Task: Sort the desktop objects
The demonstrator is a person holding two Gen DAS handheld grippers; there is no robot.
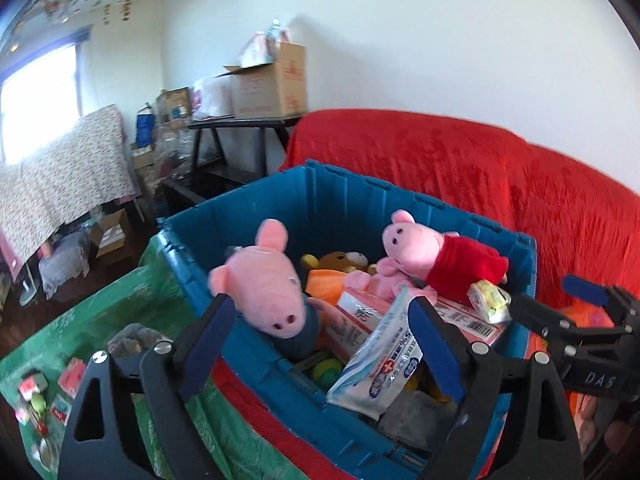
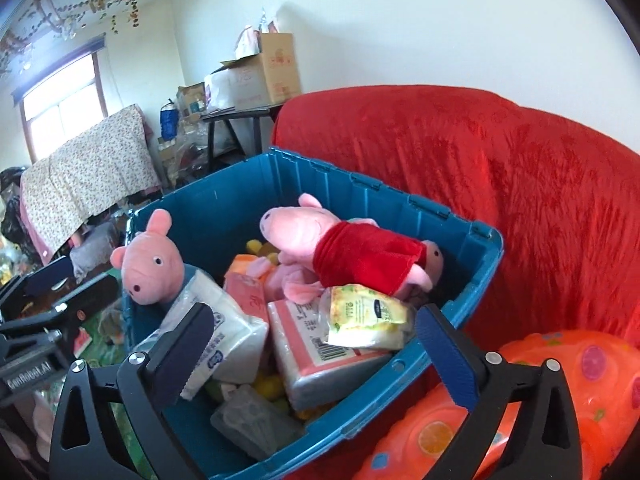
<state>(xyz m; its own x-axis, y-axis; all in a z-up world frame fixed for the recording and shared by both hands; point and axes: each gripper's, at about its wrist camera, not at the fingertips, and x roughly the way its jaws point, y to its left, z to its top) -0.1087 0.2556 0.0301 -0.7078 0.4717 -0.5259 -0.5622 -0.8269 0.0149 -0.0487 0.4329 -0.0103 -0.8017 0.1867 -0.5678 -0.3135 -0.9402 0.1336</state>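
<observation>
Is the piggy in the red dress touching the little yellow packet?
Touching. In the right wrist view, the red-dress pig lies across the top of the yellow packet, with the dress hem overlapping the packet's upper edge and no gap.

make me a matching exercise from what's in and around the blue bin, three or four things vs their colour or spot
Things:
1. pig plush in a dress
2. small yellow-green packet
3. bin
4. inflatable toy

Descriptions:
A. orange with fruit prints, outside the bin
B. blue, holding the toys and packs
C. red dress, lying on top of the pile
D. lying on the pink-and-white pack

Pairs: 1-C, 2-D, 3-B, 4-A
</observation>
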